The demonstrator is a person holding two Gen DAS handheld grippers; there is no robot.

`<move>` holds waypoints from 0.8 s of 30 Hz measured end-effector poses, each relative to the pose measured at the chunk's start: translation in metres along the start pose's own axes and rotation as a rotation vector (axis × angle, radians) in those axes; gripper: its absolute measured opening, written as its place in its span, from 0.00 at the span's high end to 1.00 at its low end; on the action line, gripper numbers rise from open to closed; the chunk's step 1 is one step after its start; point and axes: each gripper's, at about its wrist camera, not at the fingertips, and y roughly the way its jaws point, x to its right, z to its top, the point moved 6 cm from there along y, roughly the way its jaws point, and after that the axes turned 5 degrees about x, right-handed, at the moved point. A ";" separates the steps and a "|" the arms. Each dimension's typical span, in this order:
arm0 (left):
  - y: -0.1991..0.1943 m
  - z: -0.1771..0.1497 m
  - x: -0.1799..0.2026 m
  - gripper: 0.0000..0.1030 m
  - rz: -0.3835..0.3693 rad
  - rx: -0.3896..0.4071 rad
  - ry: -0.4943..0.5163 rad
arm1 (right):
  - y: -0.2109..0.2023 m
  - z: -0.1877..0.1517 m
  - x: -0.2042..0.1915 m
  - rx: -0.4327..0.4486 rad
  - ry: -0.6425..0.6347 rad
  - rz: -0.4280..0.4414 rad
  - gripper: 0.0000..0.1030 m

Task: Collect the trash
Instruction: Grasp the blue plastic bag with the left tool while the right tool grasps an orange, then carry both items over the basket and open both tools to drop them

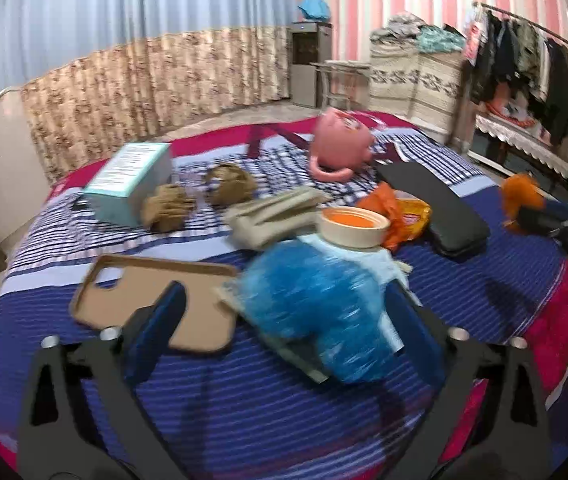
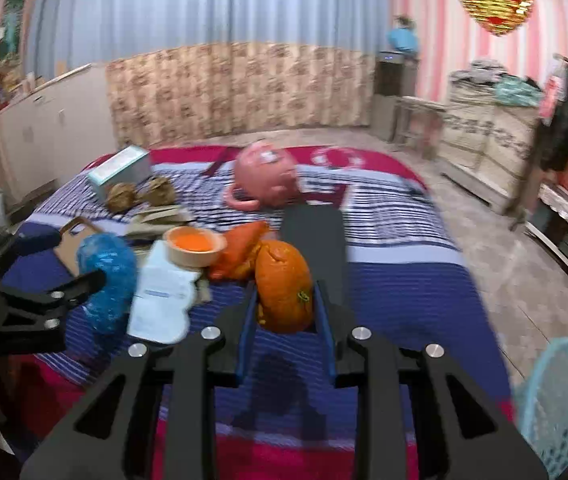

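The right claw [image 2: 284, 300] is clenched on the orange peel [image 2: 284, 286], lifted just above the bed [image 2: 404, 280]; I think it should carry it low to the basket [image 2: 560, 404] at the right. The left claw [image 1: 284, 320] is released, with the blue wrapper [image 1: 316, 312] between its fingers, not yet pressed. The tape roll [image 1: 354, 226] and phone case [image 1: 155, 304] lie close beside, so it must close carefully.

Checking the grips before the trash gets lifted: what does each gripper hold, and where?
Right gripper pinches the orange peel by its sides. Left gripper straddles the blue wrapper; contact unclear.
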 end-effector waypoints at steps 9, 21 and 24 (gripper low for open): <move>-0.011 0.029 0.025 0.67 -0.046 0.029 0.010 | -0.070 -0.016 0.100 0.056 0.158 -0.211 0.73; -0.047 0.104 0.182 0.67 -0.244 0.207 0.033 | -0.140 -0.041 0.214 0.138 0.234 -0.493 0.73; -0.051 0.106 0.247 0.67 -0.357 0.204 0.057 | -0.151 -0.055 0.239 0.120 0.242 -0.557 0.73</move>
